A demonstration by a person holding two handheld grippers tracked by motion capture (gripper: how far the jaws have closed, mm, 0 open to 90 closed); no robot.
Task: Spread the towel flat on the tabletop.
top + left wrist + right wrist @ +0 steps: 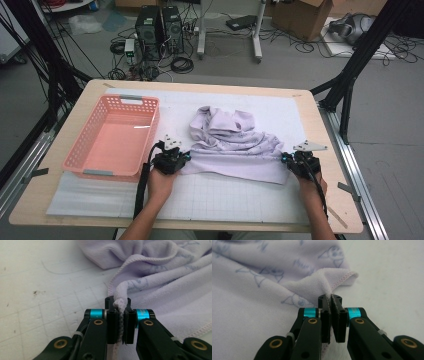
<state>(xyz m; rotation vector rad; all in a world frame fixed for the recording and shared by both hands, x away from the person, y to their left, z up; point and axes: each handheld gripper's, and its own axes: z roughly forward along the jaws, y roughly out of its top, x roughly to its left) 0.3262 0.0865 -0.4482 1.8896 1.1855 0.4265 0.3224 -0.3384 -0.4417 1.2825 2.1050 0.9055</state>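
My left gripper (172, 159) sits lower centre-left of the high view, jaws clamped on a bunched hem of the pale lilac terry towel with faint printed figures (235, 145). In the left gripper view (119, 322) the rolled edge runs straight down between the two black jaws, pinched tight. My left hand (160, 182) wraps the gripper from below, forearm coming up from the bottom edge, angled slightly right.

My right gripper (299, 161) is lower right in the high view, closed on the towel's opposite corner. The right gripper view (331, 320) shows the stitched corner nipped at the jaw tips, the rest of the cloth spreading to upper left. Right hand (311, 184) behind it, forearm rising from bottom right, leaning a little left.

The towel lies mid-frame on the white gridded mat (225, 200), near edge pulled roughly straight between both grippers, far part crumpled in a heap. A pink perforated plastic basket (87, 145) sits left of the towel, just beside my left gripper, on the light wooden table (330, 150).
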